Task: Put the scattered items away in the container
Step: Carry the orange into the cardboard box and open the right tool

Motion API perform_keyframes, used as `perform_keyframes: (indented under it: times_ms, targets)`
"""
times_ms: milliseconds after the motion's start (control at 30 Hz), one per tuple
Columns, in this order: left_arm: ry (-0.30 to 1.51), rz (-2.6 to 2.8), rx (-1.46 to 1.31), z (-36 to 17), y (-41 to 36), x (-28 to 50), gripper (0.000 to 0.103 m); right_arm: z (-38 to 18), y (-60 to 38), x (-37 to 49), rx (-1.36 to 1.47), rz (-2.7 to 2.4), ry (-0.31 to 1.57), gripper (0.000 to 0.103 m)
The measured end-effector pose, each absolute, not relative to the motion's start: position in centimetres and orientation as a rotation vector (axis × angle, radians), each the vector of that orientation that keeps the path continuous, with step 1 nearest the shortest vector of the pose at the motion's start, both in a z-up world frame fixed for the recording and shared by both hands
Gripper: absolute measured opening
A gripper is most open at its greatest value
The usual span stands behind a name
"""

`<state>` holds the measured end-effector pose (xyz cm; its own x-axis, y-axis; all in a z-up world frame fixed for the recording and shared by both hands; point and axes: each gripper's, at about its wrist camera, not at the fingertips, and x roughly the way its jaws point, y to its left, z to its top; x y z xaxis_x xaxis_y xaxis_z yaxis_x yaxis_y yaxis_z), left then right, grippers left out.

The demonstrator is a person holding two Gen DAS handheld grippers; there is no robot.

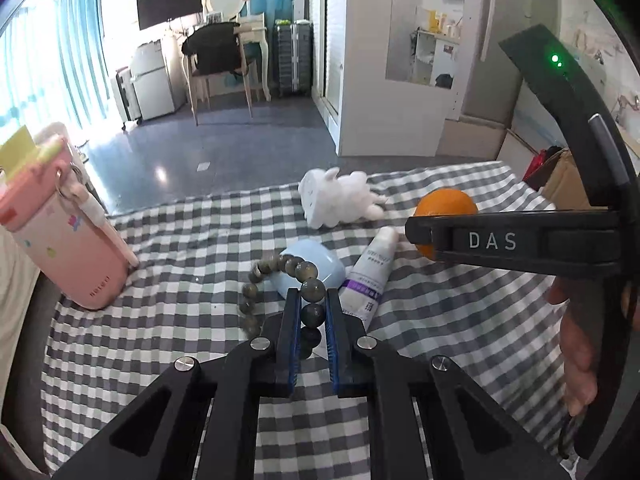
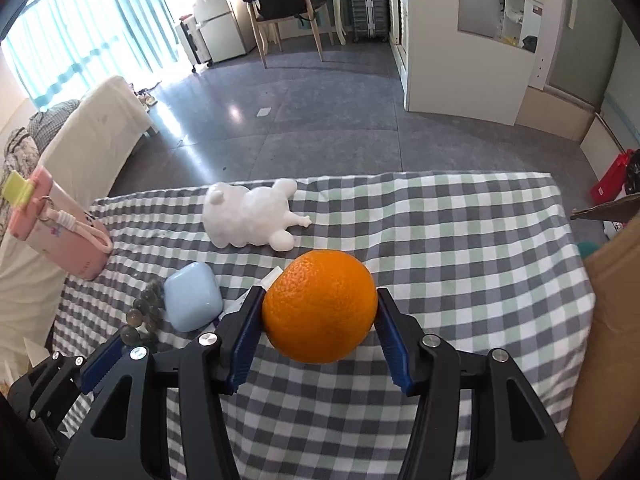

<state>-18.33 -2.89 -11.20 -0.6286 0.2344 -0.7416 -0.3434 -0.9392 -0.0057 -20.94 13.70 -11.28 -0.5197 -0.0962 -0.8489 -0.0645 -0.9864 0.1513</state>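
Covering the table [image 2: 460,240] is a grey, green and white checked cloth, and everything loose sits on its left half. Biggest thing is the brown cardboard box [image 2: 600,320] at the 3 o'clock edge of the right wrist view, right against the table; can't see inside it. Next, the pink bottle [image 1: 76,248] with a yellow-green lid tab and a strap, tilted at the table's left edge, about 9 o'clock in the left wrist view.

The white plush bear [image 2: 252,216] lies on its side toward the far edge, around 11 o'clock from the orange [image 2: 320,306]. The orange is clamped between the right gripper [image 2: 320,322] fingers, pads pressed on both sides, and it looks lifted just clear of the cloth. From the left wrist view that gripper comes in from 3 o'clock.

The light blue case [image 1: 316,268] sits mid-table, with a white tube [image 1: 372,276] with a purple label touching it on the 3 o'clock side.

Smallest: the grey-green bead bracelet [image 1: 280,292], draped partly over the blue case. The left gripper [image 1: 312,304] fingers are squeezed on a few of its beads, the rest of the loop trailing off toward 10 o'clock.
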Motion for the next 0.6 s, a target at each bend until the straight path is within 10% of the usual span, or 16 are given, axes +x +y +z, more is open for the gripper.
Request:
perform_keyframes:
  times_ms: [600]
  targets:
    - [0.195, 2.651, -0.89, -2.6, -0.7, -14.2, 0.011, -1.4, 16.4, -13.6, 1.251, -2.859, -0.299, 0.054]
